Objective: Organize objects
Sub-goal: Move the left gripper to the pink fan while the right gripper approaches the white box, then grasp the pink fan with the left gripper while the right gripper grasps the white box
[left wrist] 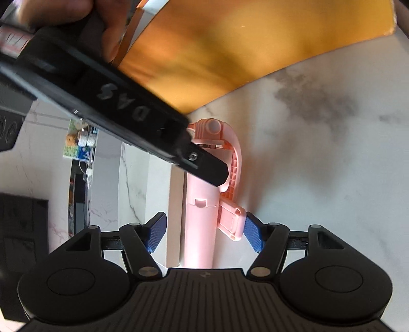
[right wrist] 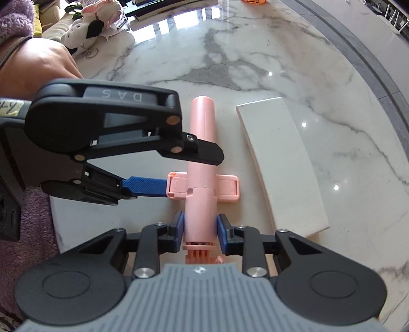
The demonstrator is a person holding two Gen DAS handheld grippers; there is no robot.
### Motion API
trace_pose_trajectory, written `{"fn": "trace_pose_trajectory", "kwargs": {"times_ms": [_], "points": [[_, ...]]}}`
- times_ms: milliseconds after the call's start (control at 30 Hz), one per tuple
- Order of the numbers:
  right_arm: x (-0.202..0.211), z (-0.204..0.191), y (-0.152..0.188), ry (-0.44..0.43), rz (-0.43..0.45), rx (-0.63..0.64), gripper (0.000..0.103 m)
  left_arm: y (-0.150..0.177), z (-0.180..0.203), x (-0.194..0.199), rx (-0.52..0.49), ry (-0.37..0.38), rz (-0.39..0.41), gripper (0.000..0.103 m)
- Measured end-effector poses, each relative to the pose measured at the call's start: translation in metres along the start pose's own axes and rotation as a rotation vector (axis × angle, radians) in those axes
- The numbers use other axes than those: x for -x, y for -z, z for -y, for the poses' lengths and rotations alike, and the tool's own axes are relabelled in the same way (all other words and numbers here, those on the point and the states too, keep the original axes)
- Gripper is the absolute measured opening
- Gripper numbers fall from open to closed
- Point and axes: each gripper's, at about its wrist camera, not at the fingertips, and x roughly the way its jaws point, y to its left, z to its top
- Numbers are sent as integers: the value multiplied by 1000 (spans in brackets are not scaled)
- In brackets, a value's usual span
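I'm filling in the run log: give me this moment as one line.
right gripper: shut on pink selfie stick | left gripper: open around its fold-out clamp | white box: beside, on marble table

**Marble table in a bright room**

A white marble table [right wrist: 255, 63] with grey veins fills the right wrist view, glossy, mirroring window panes and small lights. A grey floor [right wrist: 370, 51] curves past its far edge. At the far left, a beige sofa [right wrist: 55, 28] holds a plush toy [right wrist: 89, 23]. The left wrist view shows white marble walls [left wrist: 133, 173].
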Motion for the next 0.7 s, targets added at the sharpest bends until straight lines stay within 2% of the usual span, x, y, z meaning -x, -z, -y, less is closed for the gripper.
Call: {"fn": "trace_pose_trajectory", "kwargs": {"times_ms": [67,100,133,200,367,500,567,633,700], "points": [[2,6,2,-67,3,-47,29,-1,6,2,-36,-5,5,74],[4,7,3,-90,8,-55,29,-3,7,4,-38,7,7,68],[5,7,4,-98,8,-53,29,-4,6,5,-25,27,5,61],[4,4,4,-86,3,-49,29,-8,5,7,4,60,-5,53],[5,1,4,-96,-12,-35,30,-13,4,17,67,90,-1,51],[16,3,2,-76,-2,-19,34,-12,-13,23,222,157,-34,50],[24,4,0,-50,10,4,42,-7,-19,25,288,187,-58,50],[32,7,-4,-37,23,14,43,-2,-26,26,345,220,-83,50],[39,11,-9,-8,46,26,52,2,-35,27,390,259,-102,50]]}}
